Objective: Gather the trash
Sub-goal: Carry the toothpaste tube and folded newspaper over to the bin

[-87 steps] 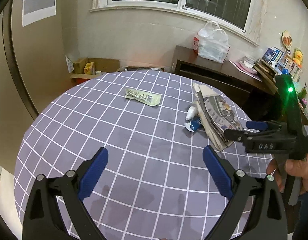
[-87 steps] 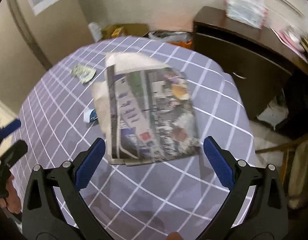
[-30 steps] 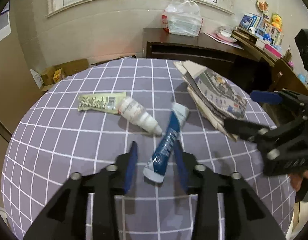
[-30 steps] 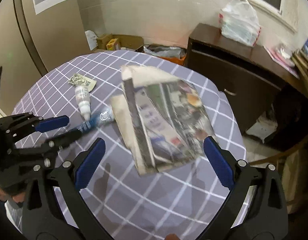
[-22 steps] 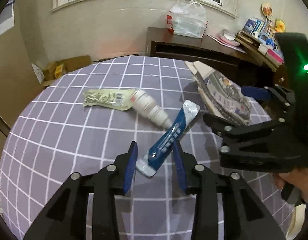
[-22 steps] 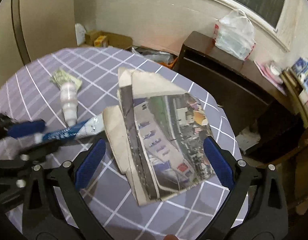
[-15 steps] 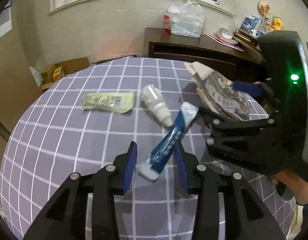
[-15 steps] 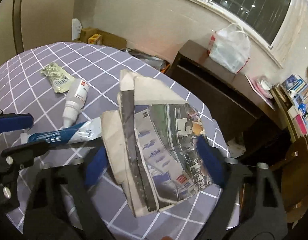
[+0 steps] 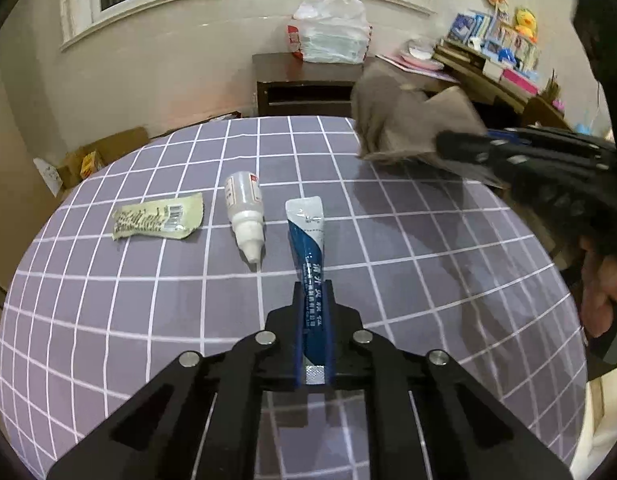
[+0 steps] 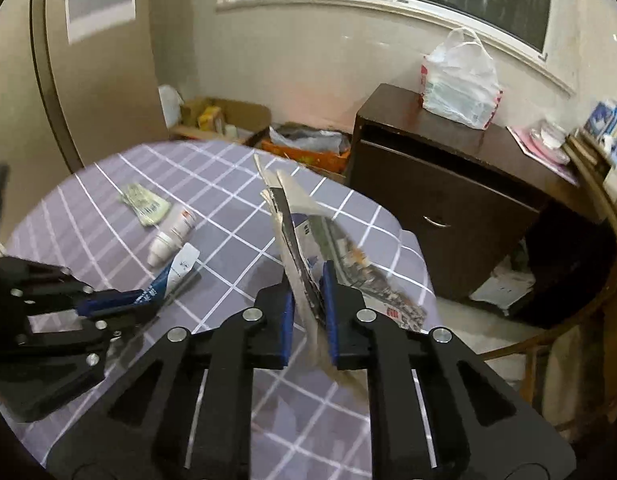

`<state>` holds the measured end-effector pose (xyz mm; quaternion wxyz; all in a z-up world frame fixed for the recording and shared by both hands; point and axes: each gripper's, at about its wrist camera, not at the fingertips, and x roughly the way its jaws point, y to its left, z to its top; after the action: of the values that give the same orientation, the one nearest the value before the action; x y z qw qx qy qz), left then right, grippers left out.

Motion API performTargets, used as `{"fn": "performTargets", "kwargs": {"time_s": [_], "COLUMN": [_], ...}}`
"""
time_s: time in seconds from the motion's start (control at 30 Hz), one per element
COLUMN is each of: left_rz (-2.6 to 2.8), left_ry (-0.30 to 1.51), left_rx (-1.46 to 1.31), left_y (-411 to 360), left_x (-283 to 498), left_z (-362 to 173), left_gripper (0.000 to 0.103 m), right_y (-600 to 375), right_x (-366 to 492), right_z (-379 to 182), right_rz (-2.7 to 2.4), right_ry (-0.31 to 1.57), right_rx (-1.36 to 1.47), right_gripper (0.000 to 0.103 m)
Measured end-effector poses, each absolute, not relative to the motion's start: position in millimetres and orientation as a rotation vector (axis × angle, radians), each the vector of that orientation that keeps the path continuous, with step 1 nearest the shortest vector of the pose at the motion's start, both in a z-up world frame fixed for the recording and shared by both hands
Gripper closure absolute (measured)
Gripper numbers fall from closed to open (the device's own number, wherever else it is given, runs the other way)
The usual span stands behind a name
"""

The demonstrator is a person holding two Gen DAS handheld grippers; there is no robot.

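My left gripper (image 9: 313,292) is shut on a blue and white tube (image 9: 308,236), held just above the purple checked tablecloth (image 9: 108,300); the gripper also shows at the left of the right wrist view (image 10: 120,300). My right gripper (image 10: 308,276) is shut on a folded newspaper (image 10: 296,220), lifted and tilted on edge; in the left wrist view the newspaper (image 9: 404,124) is blurred at the right. A small white bottle (image 9: 244,208) and a flat yellowish wrapper (image 9: 156,218) lie on the table, left of the tube.
A dark wooden cabinet (image 10: 440,196) with a white plastic bag (image 10: 460,80) on top stands beyond the round table. Cardboard boxes (image 10: 220,116) and an orange bin (image 10: 304,148) sit on the floor by the wall. Shelves with books (image 9: 492,40) are at the right.
Both grippers closed: the left one on the tube, the right one on the newspaper. The newspaper rose off the table and tilted up. The bottle and wrapper stayed on the table.
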<state>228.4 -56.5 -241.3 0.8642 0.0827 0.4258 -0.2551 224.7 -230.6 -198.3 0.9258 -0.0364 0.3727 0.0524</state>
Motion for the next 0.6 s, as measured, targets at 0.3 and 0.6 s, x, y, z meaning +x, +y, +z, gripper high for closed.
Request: {"fn": "performTargets", "kwargs": {"time_s": [0.3, 0.6], "left_rz": [-0.519, -0.527], "left_ry": [0.862, 0.812], "left_rx": [0.077, 0.044], "left_y": [-53, -71], "left_x": [209, 186], "left_z": [-221, -195], "left_gripper": [0.096, 0.096], "right_y": [-279, -317], "right_x": [191, 164], "right_z": [-171, -164], "right_rz": [0.247, 0.332], "right_ry": [0.752, 0.724], "right_rx": [0.212, 0.434], "right_gripper": [0.093, 0.097]}}
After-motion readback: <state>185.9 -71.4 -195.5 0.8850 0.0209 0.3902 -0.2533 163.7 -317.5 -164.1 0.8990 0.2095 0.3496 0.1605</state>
